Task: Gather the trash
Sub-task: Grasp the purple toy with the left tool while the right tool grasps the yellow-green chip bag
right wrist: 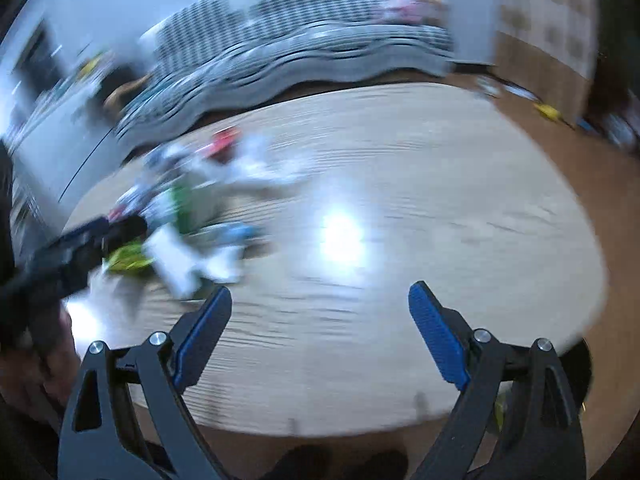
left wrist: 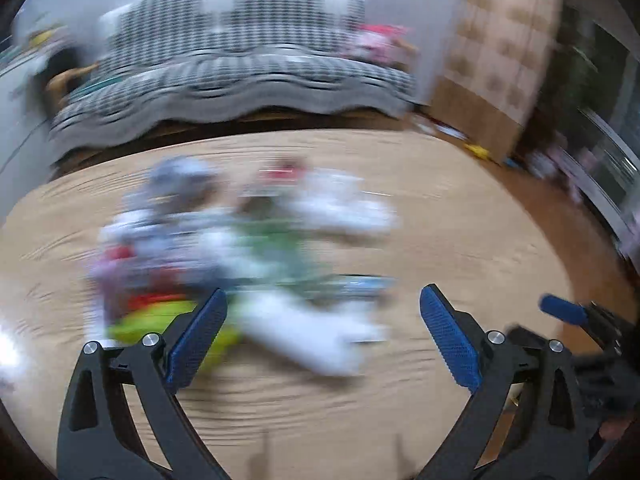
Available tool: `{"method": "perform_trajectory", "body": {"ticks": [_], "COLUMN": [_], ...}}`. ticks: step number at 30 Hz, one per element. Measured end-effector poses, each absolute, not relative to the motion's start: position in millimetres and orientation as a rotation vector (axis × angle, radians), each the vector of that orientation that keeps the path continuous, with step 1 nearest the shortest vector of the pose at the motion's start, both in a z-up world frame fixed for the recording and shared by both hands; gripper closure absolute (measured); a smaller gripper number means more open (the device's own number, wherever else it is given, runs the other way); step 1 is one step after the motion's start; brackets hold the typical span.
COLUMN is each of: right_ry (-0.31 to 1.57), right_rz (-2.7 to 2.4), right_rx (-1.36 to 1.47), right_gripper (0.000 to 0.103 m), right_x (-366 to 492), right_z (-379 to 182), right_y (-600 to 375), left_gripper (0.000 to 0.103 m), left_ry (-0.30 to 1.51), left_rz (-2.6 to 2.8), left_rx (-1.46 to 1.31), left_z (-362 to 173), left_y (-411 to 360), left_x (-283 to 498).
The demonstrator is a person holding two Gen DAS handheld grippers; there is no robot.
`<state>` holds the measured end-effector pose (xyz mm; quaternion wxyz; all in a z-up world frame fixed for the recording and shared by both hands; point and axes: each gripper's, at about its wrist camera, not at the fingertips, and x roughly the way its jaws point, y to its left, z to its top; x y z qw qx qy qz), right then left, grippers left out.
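The trash (left wrist: pixel 240 256) lies in a loose heap on the left half of the round wooden table (left wrist: pixel 460 240), and as far as I can judge none of it has been gathered yet: I make out white paper or wrappers, something green in the middle, a yellow-green packet at the near edge and a bit of red at the far side (the blur is heavy, so I won't name the pieces more closely). My left gripper (left wrist: pixel 324 320) hangs over the near end of the heap with its jaws spread wide and nothing between them. My right gripper (right wrist: pixel 320 320) is over bare tabletop to the right of the pile, jaws equally wide and empty. I see no bin or bag in either view, so I reckon the whole collection is still ahead. Behind the table stands a checked sofa (left wrist: pixel 240 60).
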<state>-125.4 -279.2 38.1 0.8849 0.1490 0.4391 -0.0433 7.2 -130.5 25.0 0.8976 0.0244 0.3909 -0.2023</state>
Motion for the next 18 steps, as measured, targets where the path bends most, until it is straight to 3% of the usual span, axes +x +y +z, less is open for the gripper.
{"method": "perform_trajectory", "body": {"ticks": [7,10,15,17,18], "right_ry": [0.947,0.949,0.955,0.962,0.966], "right_rz": [0.095,0.146,0.192,0.202,0.209], "right_rx": [0.188,0.166,0.138,0.138,0.142], "right_gripper": [0.016,0.016,0.016,0.020,0.021], "right_x": [-70.8,-51.9,-32.7,-25.9,-23.6], "right_z": [31.0,29.9,25.1,22.2,21.5], "right_y": [-178.1,-148.9,-121.3,-115.3,-113.7], "left_gripper": [0.010,0.019,0.021,0.031,0.046], "left_ry": [0.840,0.840,0.782,0.784,0.795], "left_rz": [-0.167,-0.148,-0.213,-0.236,-0.244], "left_rx": [-0.032,-0.008,0.030,0.070,0.082], "left_z": [-4.3,-16.8,-12.5,-14.9,-17.6], "left_y": [-6.6,11.3,-4.4,-16.1,-21.2], "left_x": [56.3,65.1,74.7,76.1,79.1]}}
